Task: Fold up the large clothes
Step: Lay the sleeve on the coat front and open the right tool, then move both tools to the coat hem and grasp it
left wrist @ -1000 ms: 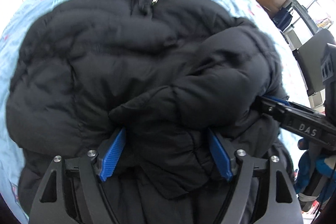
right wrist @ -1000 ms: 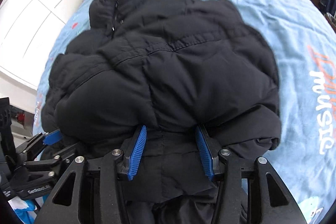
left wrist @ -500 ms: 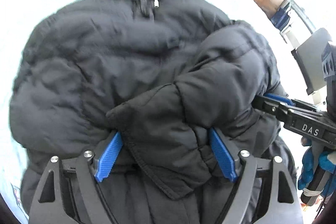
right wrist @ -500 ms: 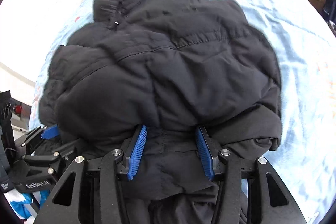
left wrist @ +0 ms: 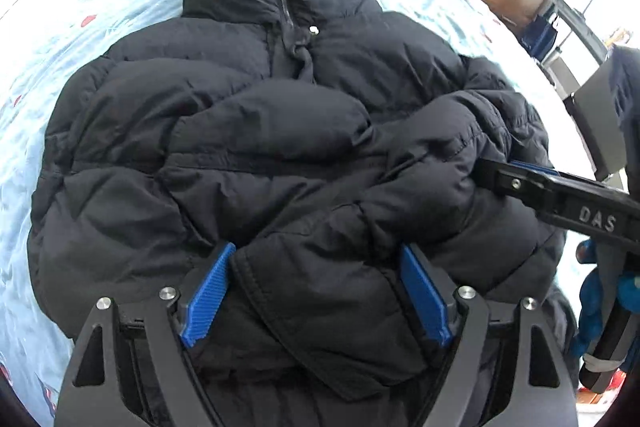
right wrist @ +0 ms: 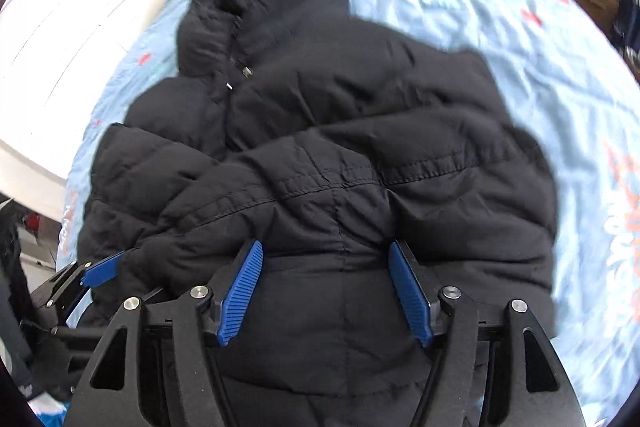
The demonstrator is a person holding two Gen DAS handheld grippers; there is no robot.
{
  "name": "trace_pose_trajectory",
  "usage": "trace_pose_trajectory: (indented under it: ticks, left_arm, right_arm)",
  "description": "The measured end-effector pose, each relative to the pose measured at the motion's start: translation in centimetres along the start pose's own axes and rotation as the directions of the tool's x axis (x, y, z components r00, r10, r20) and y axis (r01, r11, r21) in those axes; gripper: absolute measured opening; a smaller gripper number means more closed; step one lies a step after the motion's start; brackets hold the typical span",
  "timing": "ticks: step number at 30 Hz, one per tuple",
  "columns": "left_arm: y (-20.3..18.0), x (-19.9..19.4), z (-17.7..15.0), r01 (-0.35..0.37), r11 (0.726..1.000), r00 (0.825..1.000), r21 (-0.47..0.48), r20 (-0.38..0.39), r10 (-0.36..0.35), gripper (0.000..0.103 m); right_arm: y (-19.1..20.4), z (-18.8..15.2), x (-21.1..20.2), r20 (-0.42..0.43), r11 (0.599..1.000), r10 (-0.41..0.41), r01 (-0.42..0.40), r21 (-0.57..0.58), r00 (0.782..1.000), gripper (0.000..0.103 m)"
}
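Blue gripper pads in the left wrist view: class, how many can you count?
3: two on the left gripper flanking the black jacket, one edge on the right gripper; its other pad is hidden.

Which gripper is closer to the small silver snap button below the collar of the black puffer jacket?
Left, though not by much. The left gripper sits almost straight below the snap button; the right gripper, jaws opening, sits farther off to its right.

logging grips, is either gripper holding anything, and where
Cannot be told: the black jacket's folded lower edge sits between the left gripper's wide pads and the right gripper's opening jaws, no clear pinch.
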State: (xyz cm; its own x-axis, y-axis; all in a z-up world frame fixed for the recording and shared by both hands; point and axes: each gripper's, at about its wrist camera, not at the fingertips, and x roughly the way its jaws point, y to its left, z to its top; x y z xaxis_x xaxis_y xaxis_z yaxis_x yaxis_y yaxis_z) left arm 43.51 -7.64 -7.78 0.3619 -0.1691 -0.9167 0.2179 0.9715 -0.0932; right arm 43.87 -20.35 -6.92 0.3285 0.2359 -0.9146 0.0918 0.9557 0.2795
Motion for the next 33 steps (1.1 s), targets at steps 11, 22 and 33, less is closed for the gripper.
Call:
trace_pose_trajectory:
  ticks: [11, 22, 33]
  left_arm:
    - [0.6, -1.4, -0.1, 0.038, 0.999, 0.999, -0.008, 0.008, -0.038, 0.082]
    - [2.9, -5.9, -1.9, 0.080, 0.997, 0.995, 0.006, 0.062, -0.080, 0.082]
    - [6.2, -8.0, -5.1, 0.082, 0.994, 0.994, -0.077, 0.076, -0.076, 0.082]
  right_arm:
    - [-1.7, -0.1, -1.3, 0.005, 0.988, 0.115, -0.115, 0.106, 0.993, 0.074]
    - [-1.4, -1.6, -6.4, 0.194, 0.870, 0.343, -0.389, 0.303, 0.919, 0.090]
    - [2.7, -3.9, -10.5, 0.359, 0.803, 0.440, -0.540, 0.253, 0.823, 0.098]
